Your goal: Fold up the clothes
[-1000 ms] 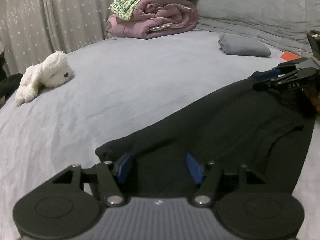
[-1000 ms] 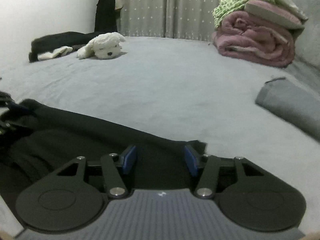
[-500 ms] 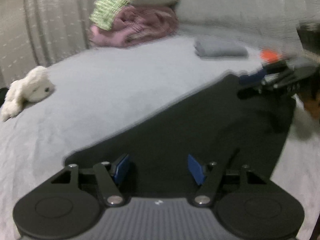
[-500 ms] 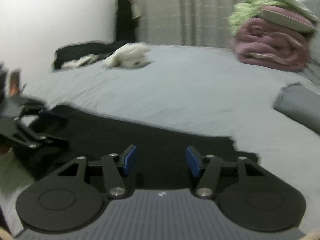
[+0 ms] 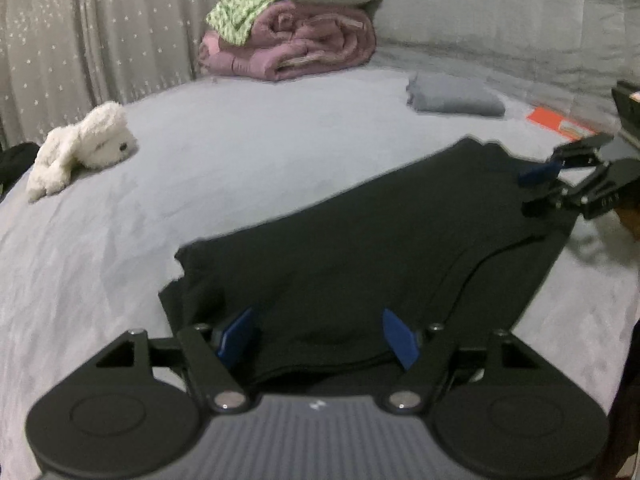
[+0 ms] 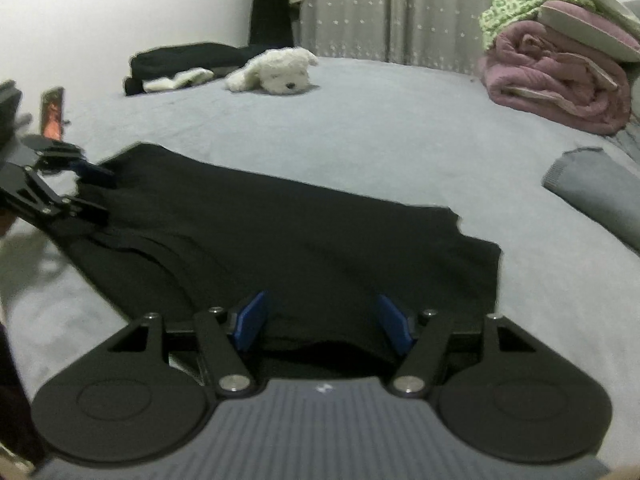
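A black garment (image 5: 360, 248) lies folded flat on the grey bed (image 5: 240, 168). My left gripper (image 5: 318, 336) hovers over its near edge. Its jaws are opening and the blue pads stand wide apart, with cloth below them but none pinched. In the right wrist view the same garment (image 6: 280, 240) stretches off to the left. My right gripper (image 6: 322, 326) is at its other end, jaws also opening, pads clear of the fabric. Each gripper shows in the other's view: the right gripper (image 5: 530, 188) at the far right, the left gripper (image 6: 96, 192) at the far left.
A white plush toy (image 5: 84, 144) lies on the bed. A rolled pink blanket (image 5: 296, 48) with green cloth on top sits at the back. Near it are a folded grey garment (image 5: 454, 98) and an orange item (image 5: 556, 122). Dark clothes (image 6: 180, 62) lie by the wall.
Both grippers have drawn back from the black garment and their pads have spread wider. The garment lies flatter, and more of its outline shows.
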`<action>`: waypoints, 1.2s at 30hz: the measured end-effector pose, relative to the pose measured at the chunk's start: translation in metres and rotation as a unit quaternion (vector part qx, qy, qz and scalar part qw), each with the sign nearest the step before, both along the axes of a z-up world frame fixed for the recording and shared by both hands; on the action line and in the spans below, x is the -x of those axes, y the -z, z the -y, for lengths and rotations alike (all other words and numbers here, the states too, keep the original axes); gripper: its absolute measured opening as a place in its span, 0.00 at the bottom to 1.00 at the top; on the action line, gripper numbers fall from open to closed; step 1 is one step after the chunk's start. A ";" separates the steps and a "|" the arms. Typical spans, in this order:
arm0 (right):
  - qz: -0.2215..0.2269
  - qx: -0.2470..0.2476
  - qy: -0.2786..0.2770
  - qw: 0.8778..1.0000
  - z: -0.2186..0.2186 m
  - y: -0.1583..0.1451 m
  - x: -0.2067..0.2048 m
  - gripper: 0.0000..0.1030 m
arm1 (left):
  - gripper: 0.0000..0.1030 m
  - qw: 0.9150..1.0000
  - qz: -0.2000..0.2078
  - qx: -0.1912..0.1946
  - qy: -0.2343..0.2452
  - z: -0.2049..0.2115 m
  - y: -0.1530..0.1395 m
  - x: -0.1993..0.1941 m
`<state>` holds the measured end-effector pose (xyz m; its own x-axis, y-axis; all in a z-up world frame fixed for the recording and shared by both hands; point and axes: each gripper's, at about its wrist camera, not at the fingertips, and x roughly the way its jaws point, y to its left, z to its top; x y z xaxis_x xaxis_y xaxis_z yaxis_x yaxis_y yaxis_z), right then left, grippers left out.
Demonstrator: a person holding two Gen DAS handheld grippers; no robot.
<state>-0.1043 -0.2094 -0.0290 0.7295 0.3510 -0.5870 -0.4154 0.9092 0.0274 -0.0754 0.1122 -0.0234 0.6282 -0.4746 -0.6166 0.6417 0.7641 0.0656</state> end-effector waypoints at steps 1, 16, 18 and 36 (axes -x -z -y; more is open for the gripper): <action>0.001 -0.007 -0.006 1.000 -0.002 -0.002 -0.002 0.65 | 0.71 1.000 0.007 0.005 0.004 0.002 -0.001 0.001; -0.027 -0.018 -0.040 0.999 -0.009 0.008 -0.016 0.71 | 0.73 0.998 -0.052 0.000 -0.025 -0.034 0.008 -0.009; -0.029 -0.018 -0.043 0.999 -0.007 0.007 -0.014 0.71 | 0.74 0.998 -0.057 -0.001 -0.029 -0.042 0.006 -0.003; -0.032 -0.110 -0.014 0.993 -0.041 -0.032 -0.029 0.72 | 0.72 0.940 -0.222 0.212 -0.150 -0.096 0.016 -0.035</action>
